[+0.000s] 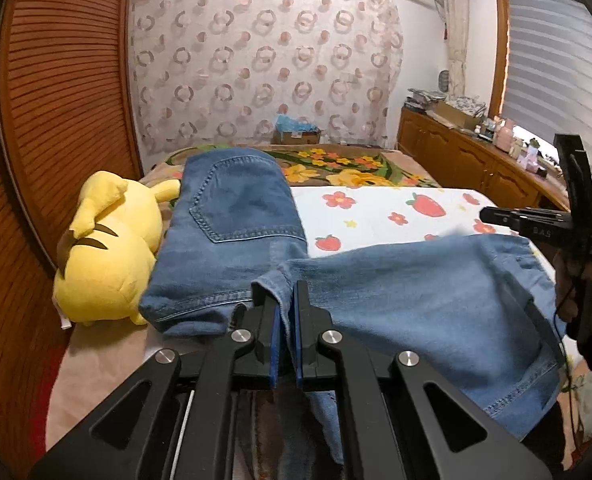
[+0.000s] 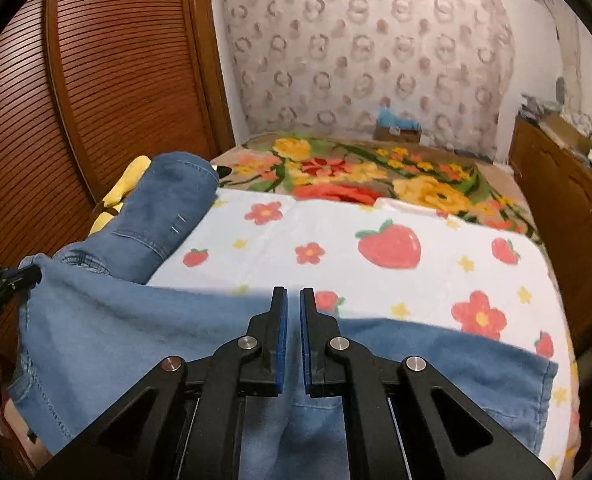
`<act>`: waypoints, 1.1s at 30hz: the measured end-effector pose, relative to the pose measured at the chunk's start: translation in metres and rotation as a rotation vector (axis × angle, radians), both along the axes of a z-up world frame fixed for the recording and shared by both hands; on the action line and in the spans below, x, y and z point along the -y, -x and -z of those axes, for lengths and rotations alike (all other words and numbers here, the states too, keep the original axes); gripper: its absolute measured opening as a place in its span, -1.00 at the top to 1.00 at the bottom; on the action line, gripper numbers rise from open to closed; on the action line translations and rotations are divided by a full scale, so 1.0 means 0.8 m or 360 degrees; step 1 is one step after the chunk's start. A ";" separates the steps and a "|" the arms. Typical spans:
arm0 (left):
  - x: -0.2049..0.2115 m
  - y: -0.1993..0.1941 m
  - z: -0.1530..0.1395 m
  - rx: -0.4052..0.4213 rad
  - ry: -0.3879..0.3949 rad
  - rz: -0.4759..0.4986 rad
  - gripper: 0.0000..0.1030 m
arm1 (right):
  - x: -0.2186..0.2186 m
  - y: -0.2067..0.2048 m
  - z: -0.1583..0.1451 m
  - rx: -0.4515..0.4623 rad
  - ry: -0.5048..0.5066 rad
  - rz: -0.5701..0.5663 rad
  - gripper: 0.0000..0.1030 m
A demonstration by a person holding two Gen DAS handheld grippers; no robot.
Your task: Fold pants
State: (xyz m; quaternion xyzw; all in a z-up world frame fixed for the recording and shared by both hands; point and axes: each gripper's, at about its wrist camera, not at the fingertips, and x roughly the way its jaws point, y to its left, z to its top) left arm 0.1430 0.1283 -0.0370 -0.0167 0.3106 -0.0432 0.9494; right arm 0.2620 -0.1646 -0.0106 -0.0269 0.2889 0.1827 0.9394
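Two grippers, left gripper (image 1: 284, 300) and right gripper (image 2: 293, 308), each clamped narrow on blue jeans (image 1: 232, 216); uneven lifting risks denim slipping, skewing the fold.

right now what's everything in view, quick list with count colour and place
jeans: one pair, blue denim, across the bed's near side
plush toy: one, yellow, left of the jeans
strawberry towel: one, white with red print, on the bed
floral blanket: one, multicolour, far half of bed
cabinet: one, brown wood, right wall
left gripper: black, shut on the jeans
right gripper: black, shut on the jeans
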 end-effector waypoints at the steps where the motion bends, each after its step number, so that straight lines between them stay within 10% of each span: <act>1: 0.000 0.000 0.001 -0.0011 0.0001 0.0004 0.90 | 0.000 -0.005 0.000 -0.0030 -0.0006 -0.0012 0.82; 9: -0.005 0.012 0.007 -0.0048 0.0003 0.0019 0.13 | 0.023 0.054 -0.018 0.0013 0.0087 -0.0048 0.30; 21: 0.039 0.058 0.020 -0.0030 -0.0031 0.0113 0.13 | 0.113 0.158 -0.004 0.0009 0.0131 0.0080 0.25; 33: 0.043 0.099 0.064 -0.0155 -0.0072 0.0115 0.13 | 0.143 0.157 0.063 -0.0158 0.0190 0.0202 0.20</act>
